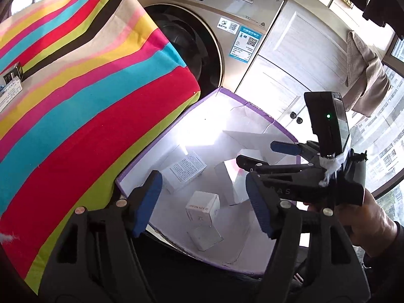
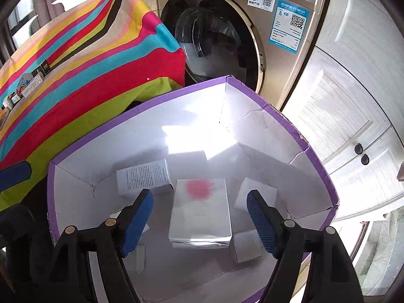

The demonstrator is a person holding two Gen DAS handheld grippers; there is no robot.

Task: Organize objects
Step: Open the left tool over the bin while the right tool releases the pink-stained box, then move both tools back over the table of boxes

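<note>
Blue-padded, the left gripper and right gripper both hang spread and empty over the purple-rimmed cardboard box, where small white cartons lie; beyond, the striped tablecloth and washing machine.

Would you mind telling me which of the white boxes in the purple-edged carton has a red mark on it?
The large flat box in the middle of the carton; its top bears a red splash, while the others show plain white or black print.
</note>
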